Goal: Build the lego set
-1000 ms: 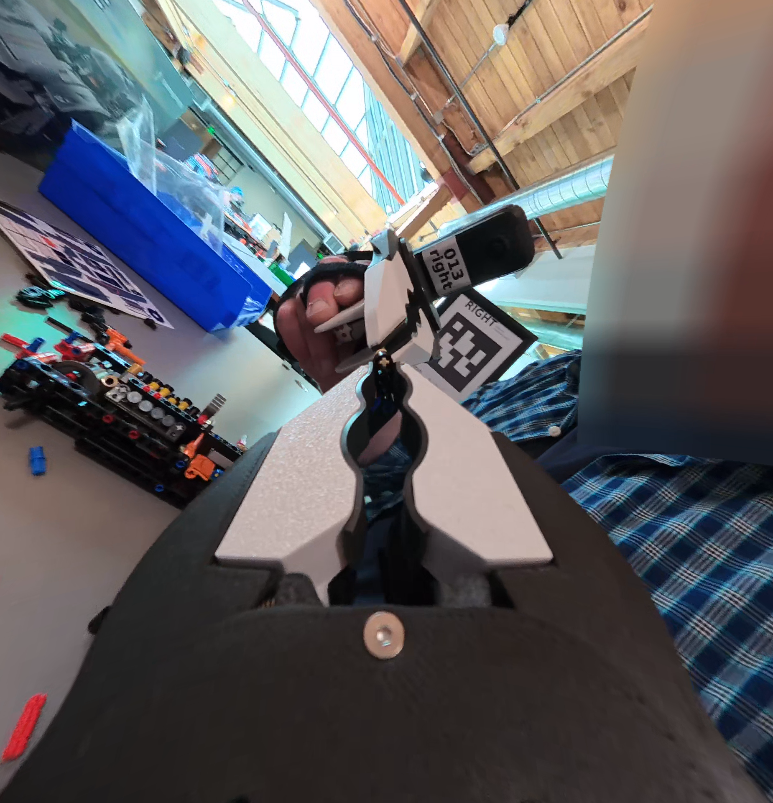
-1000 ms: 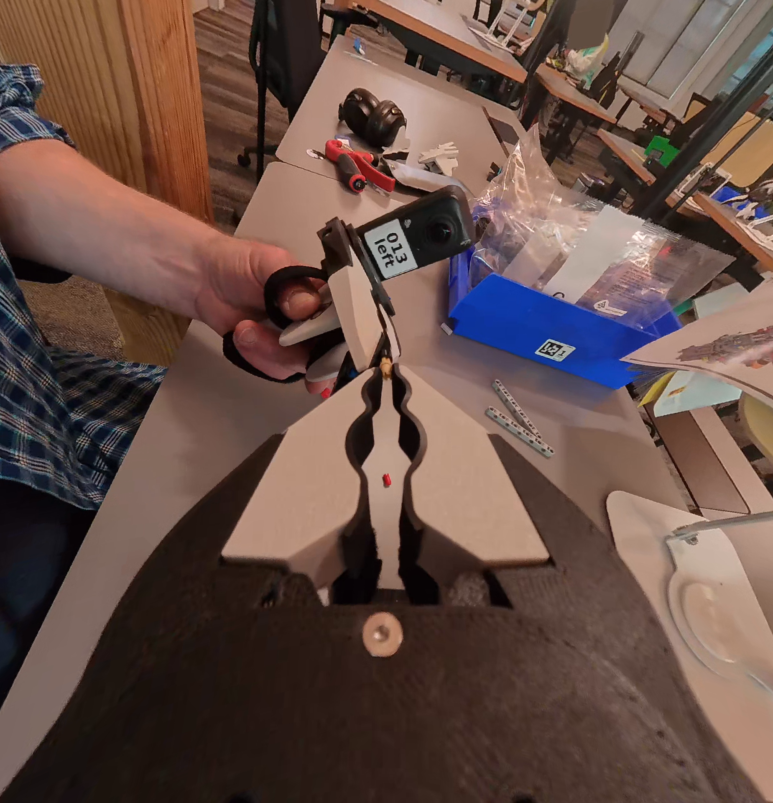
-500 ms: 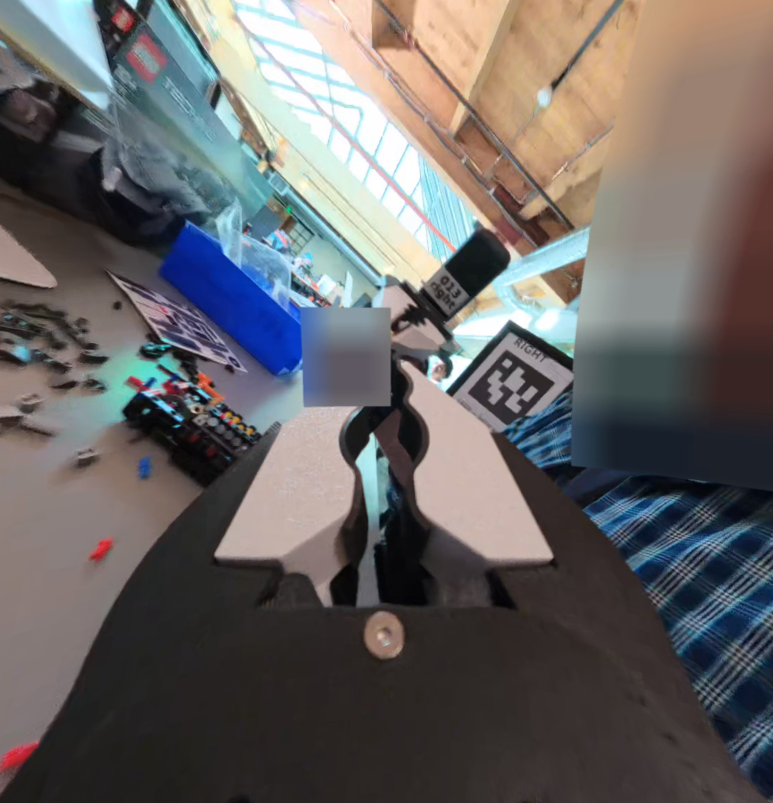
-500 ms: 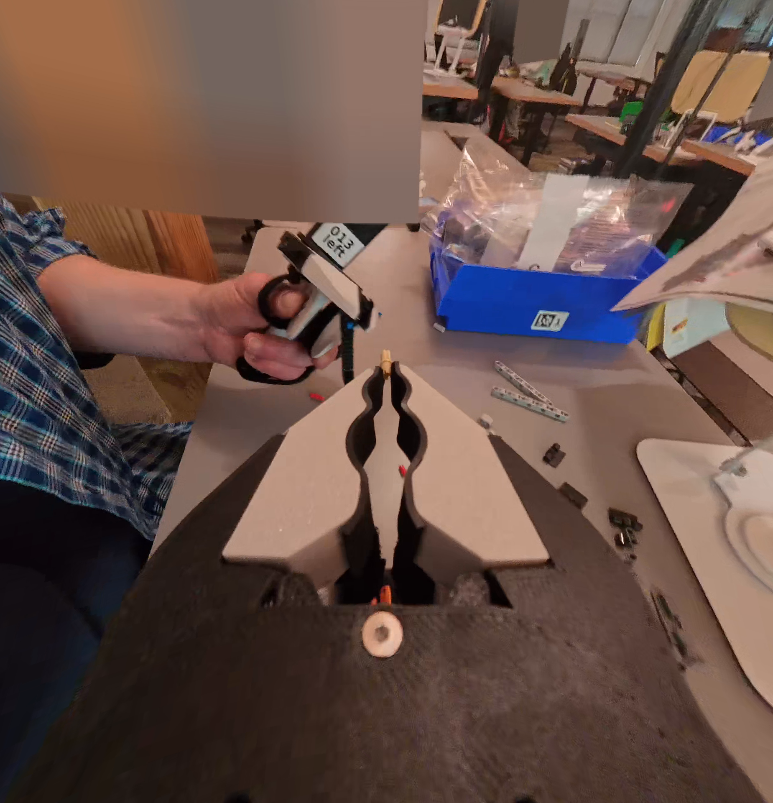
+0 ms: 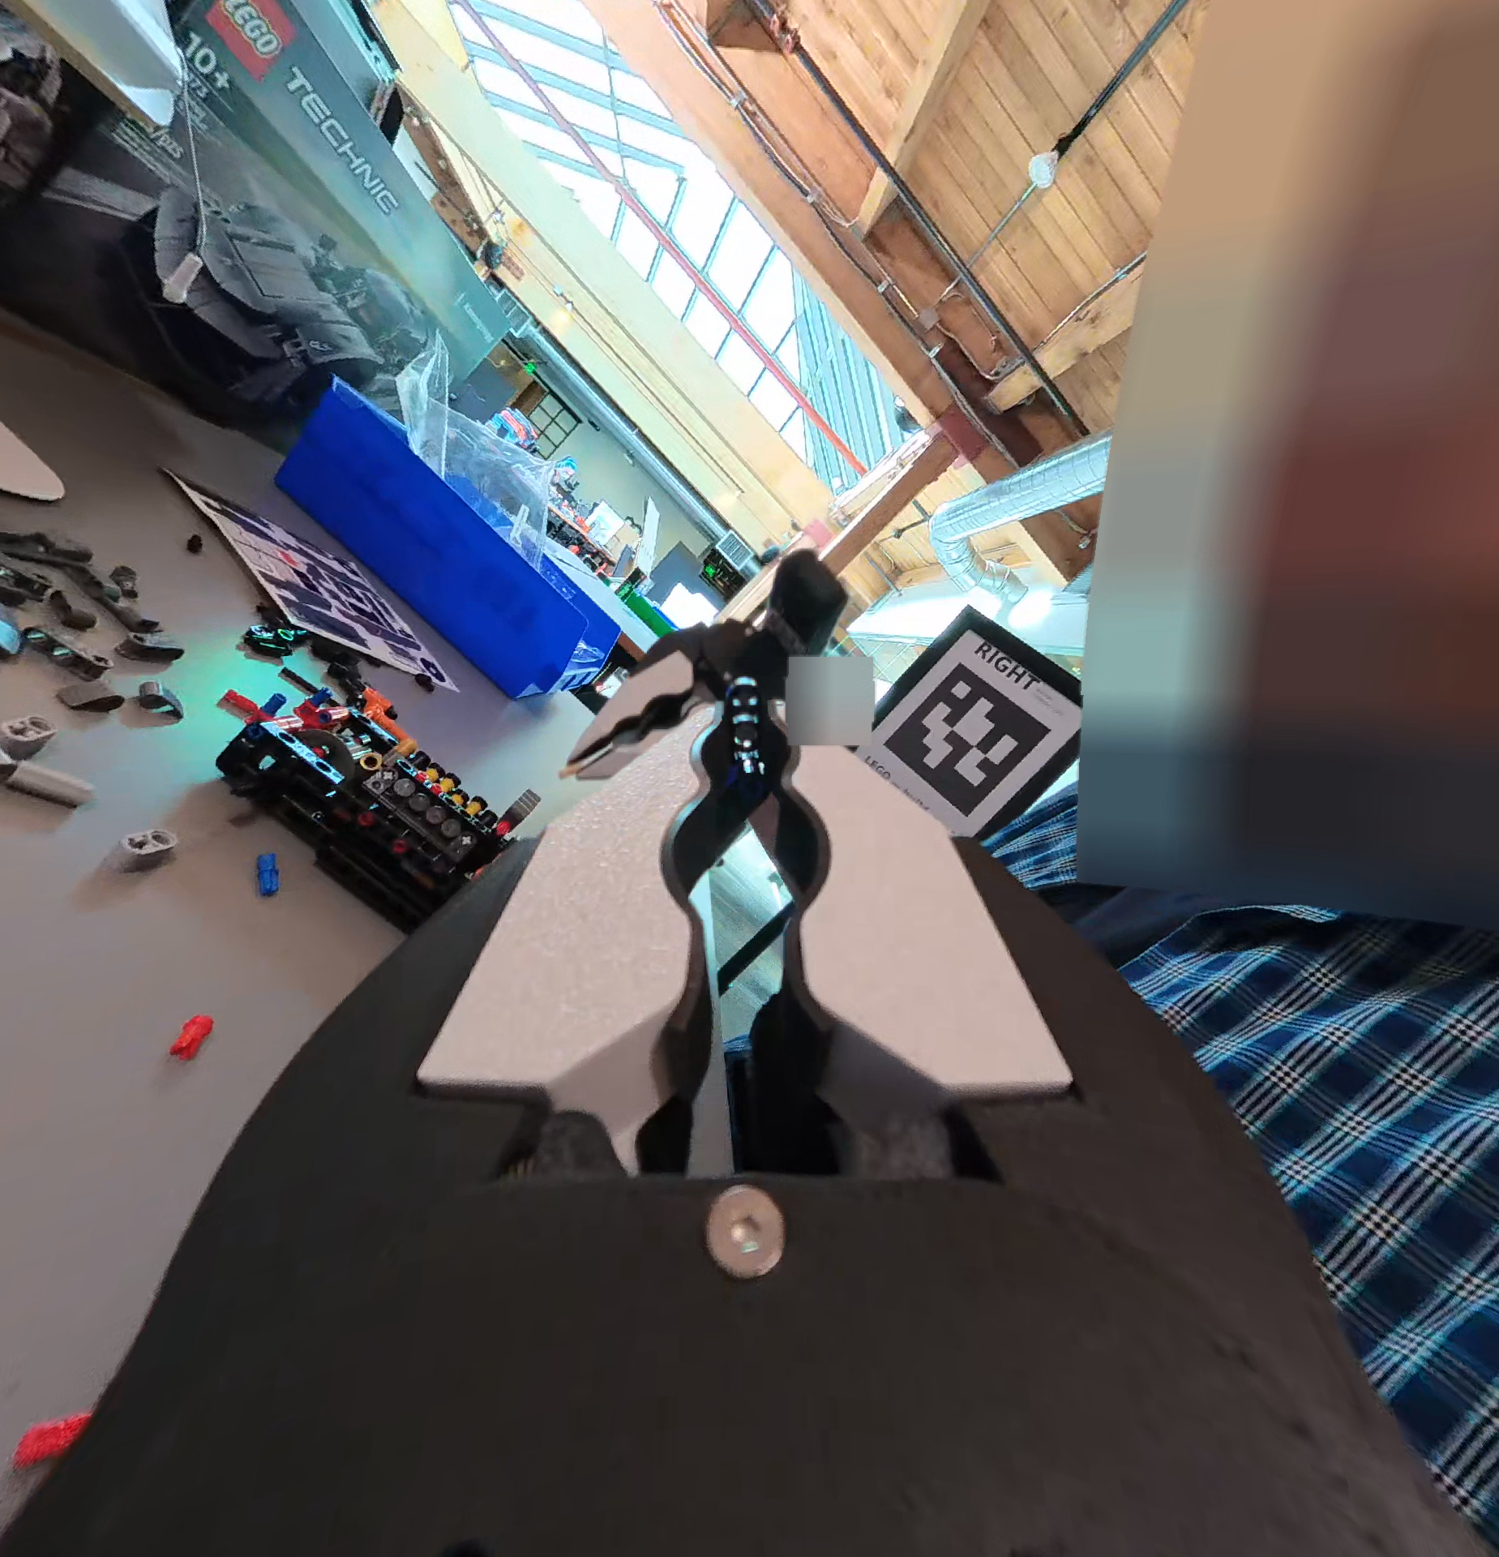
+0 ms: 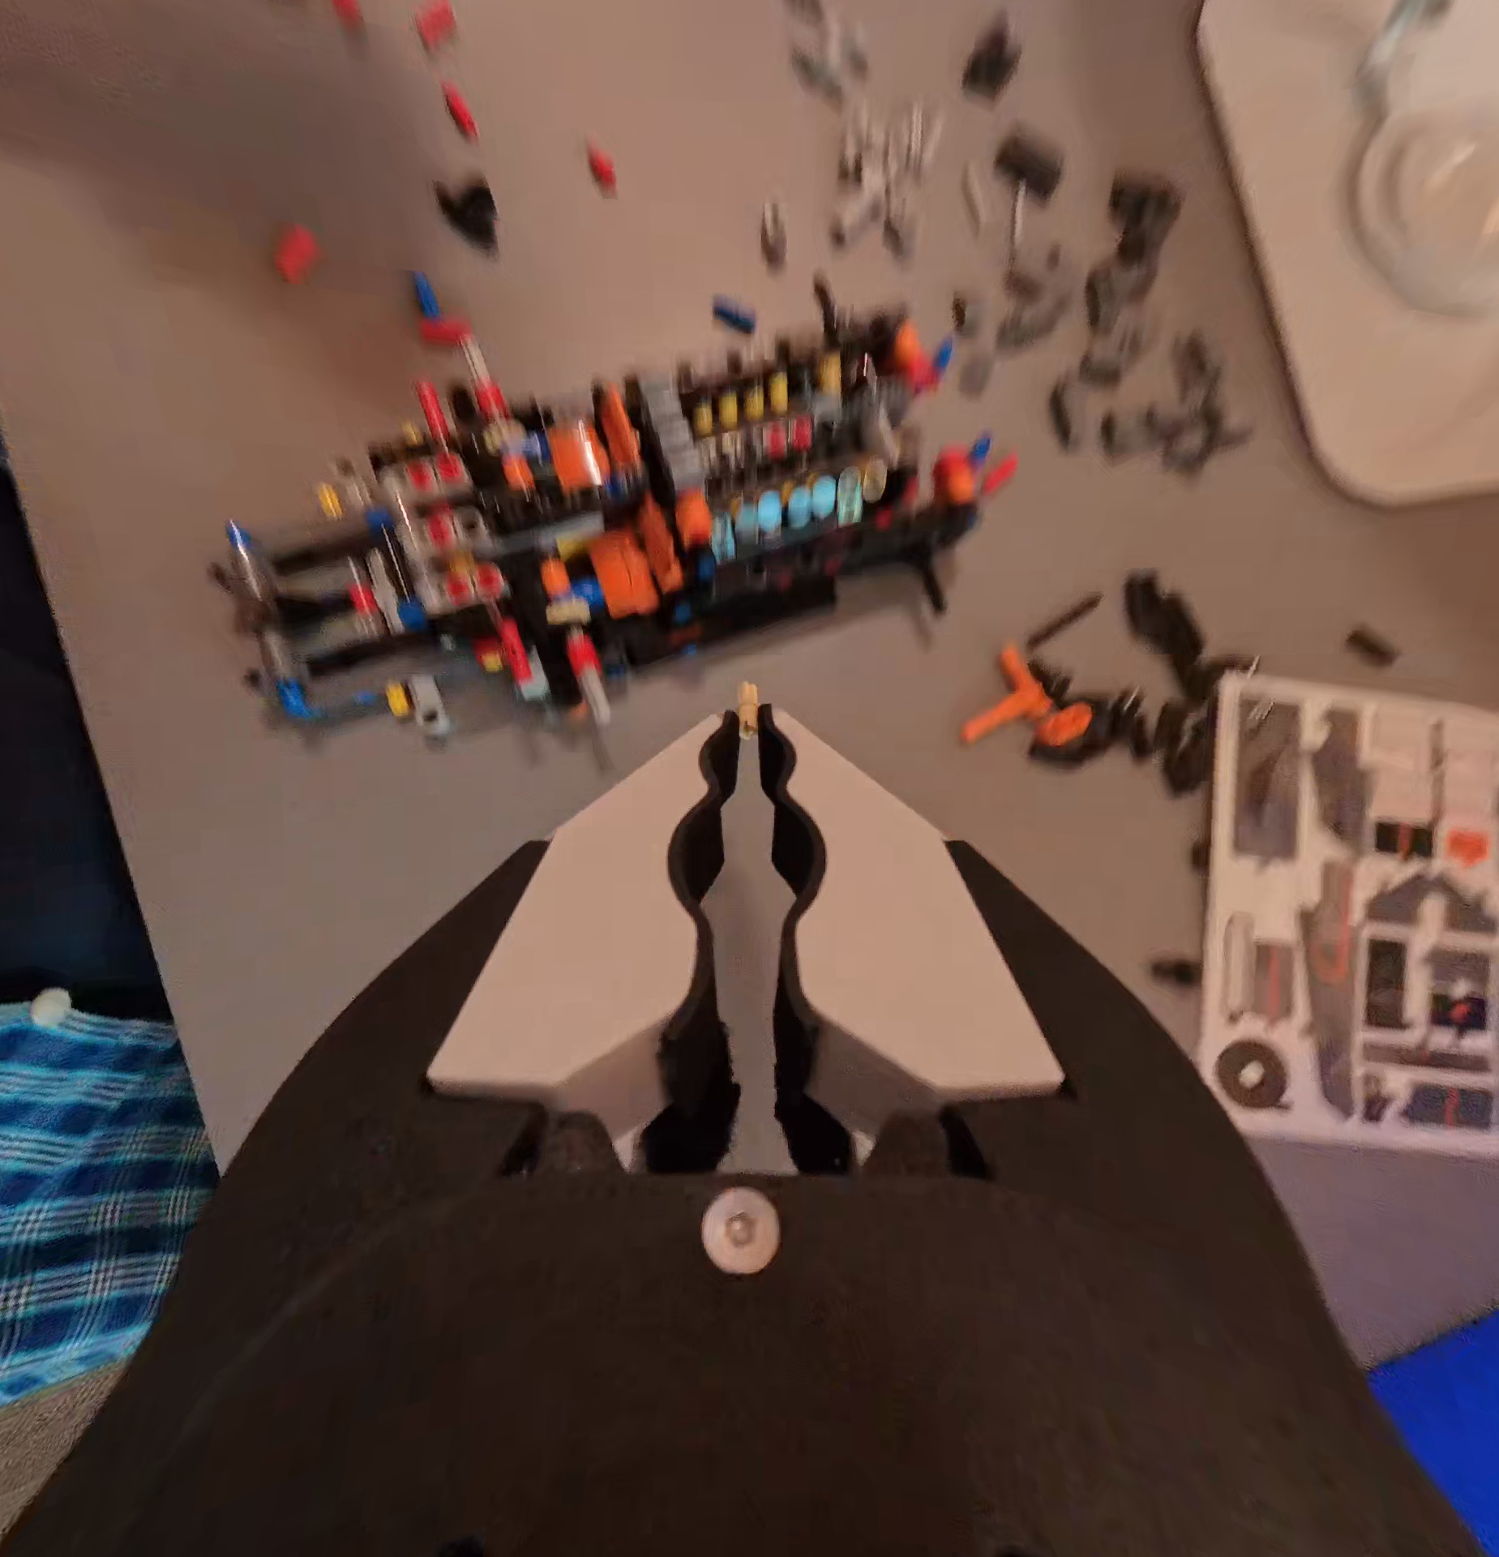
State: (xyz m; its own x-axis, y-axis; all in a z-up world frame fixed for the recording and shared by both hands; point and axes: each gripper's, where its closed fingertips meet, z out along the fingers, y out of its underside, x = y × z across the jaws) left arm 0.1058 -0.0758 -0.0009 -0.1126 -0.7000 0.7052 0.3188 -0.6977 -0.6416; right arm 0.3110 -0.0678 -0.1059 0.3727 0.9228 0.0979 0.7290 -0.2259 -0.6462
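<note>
My left gripper (image 5: 741,746) is shut on a thin black beam with blue pins (image 5: 744,716) and holds it up in the air, above the table's near edge. My right gripper (image 6: 747,716) is shut on a small tan pin (image 6: 747,703) and points down at the table, just in front of the partly built black model (image 6: 602,522), which is blurred. The model also shows in the left wrist view (image 5: 367,792), at the left. There the right gripper (image 5: 636,716) hangs just beyond my left fingertips, angled down to the left.
Loose black, grey and red pieces (image 5: 47,590) lie scattered on the grey table (image 6: 223,800). A sticker sheet (image 6: 1369,910) lies right of the model and a white tray (image 6: 1285,379) at the far right. A blue bin of bags (image 5: 442,539) and the set's box (image 5: 266,168) stand behind. There is about 25 centimeters between the tips of the two grippers.
My right gripper has swung away from the left gripper and now faces down at the model, still holding the tan pin. My left gripper has kept the black beam.
</note>
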